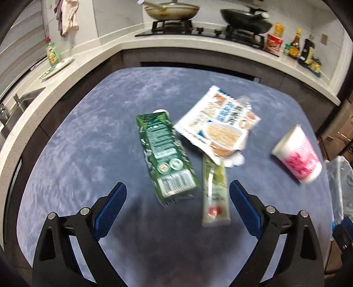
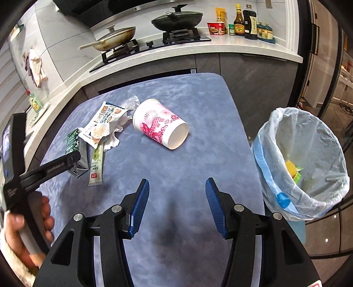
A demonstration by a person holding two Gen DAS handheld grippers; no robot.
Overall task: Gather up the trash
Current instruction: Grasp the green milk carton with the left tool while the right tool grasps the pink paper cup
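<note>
On the blue-grey table (image 1: 77, 154) lie a green carton (image 1: 166, 159) on its side, a noodle packet (image 1: 218, 123), a slim green-and-white sachet (image 1: 215, 194) and a tipped pink-and-white paper cup (image 1: 297, 154). My left gripper (image 1: 177, 187) hangs open just above the carton's near end and holds nothing. In the right wrist view, my right gripper (image 2: 177, 182) is open and empty over bare table, with the cup (image 2: 161, 125) ahead of it. The carton (image 2: 75, 143), packet (image 2: 103, 123) and sachet (image 2: 97, 165) lie to its left. A bin lined with a pale bag (image 2: 308, 159) stands to the right.
Crumpled white paper (image 2: 114, 136) and a clear wrapper (image 2: 132, 102) lie by the packet. A hand (image 2: 26, 220) holds the left gripper's handle at the lower left. Beyond the table are a counter with a stove and two pans (image 2: 176, 19), sauce bottles (image 2: 249, 22) and a sink (image 1: 19, 103).
</note>
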